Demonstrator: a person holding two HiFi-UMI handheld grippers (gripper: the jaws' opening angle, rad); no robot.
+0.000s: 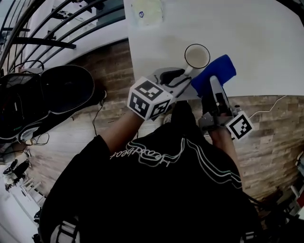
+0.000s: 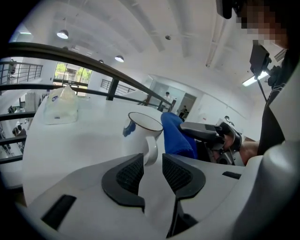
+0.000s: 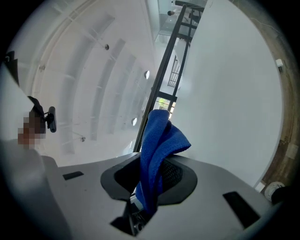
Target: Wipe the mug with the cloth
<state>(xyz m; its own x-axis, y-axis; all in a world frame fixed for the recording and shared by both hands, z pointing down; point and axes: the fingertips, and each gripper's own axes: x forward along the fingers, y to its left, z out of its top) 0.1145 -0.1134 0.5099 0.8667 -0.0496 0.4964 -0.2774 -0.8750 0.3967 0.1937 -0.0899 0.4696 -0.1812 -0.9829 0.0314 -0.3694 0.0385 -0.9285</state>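
My left gripper (image 2: pixel 151 159) has its jaws apart, and the mug's handle (image 2: pixel 151 149) sits at the mouth of the gap between the pads, neither of which presses on it. My right gripper (image 3: pixel 151 169) is clamped on the blue cloth (image 3: pixel 159 140), which bunches up out of the jaws and folds over at the top.

The mug (image 1: pixel 196 57) stands upright on the white table (image 1: pixel 256 38), mouth up and long axis vertical. In the head view its handle points back toward me and to my left, straight at the left gripper (image 1: pixel 183 78). From the right gripper (image 1: pixel 214 88) the cloth (image 1: pixel 216 73) runs away from me and to the right, ending just beside the mug on its right side. I cannot tell whether the two touch.

The mug sits close to the near edge of the table, where both grippers reach in over the rim. The table's left edge lies a little further off on the mug's left. Beyond the mug and to its right the tabletop is bare white surface. A pale packet (image 1: pixel 147 12) lies at the far left of the table, well apart from the mug. Dark railings (image 1: pixel 38 28) run past the table's left side, over a brick-patterned floor (image 1: pixel 109 66).
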